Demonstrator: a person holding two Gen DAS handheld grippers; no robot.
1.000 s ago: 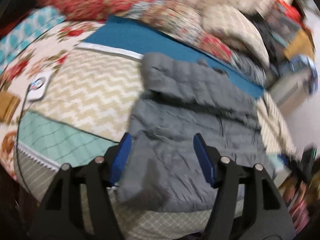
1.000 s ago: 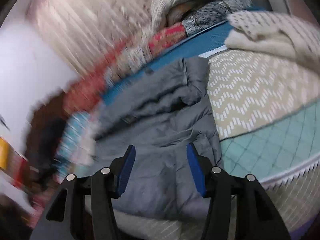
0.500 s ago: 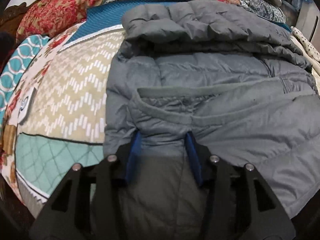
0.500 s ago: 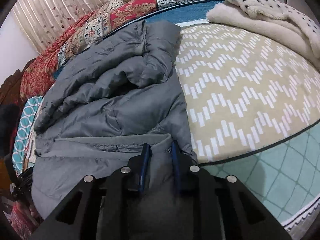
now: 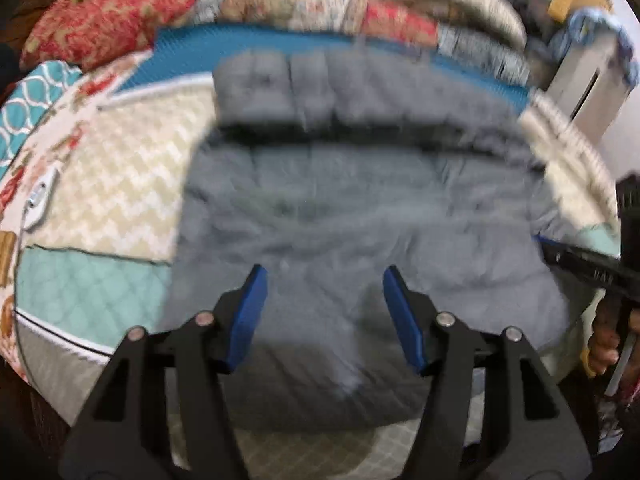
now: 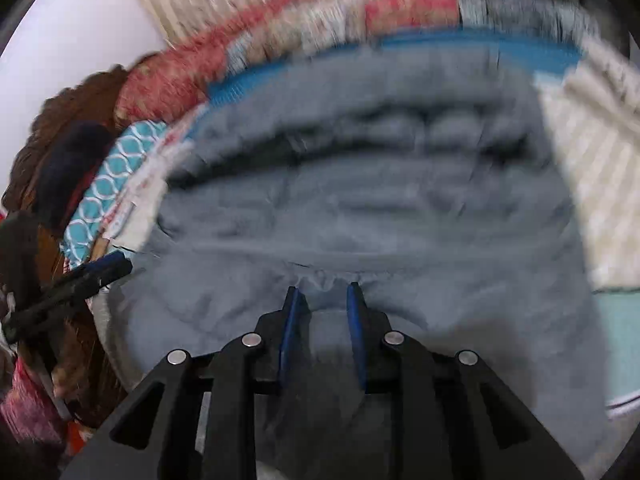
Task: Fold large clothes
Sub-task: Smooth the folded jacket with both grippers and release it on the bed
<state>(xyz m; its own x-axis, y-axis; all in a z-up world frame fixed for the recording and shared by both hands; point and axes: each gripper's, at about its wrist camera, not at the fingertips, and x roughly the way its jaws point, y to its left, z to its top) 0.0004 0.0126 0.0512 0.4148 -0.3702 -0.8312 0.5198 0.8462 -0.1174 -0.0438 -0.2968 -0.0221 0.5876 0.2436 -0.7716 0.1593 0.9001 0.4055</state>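
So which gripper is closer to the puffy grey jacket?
Right. The right gripper pinches a fold of the puffy grey jacket; the left gripper hangs open above it.

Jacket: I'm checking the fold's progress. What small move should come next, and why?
Probably open the right gripper wider to let go: its jaws, just eased slightly open, pinch puckered jacket fabric, while the left gripper, jaws just opened, hangs empty above the jacket lying flat on the bed.
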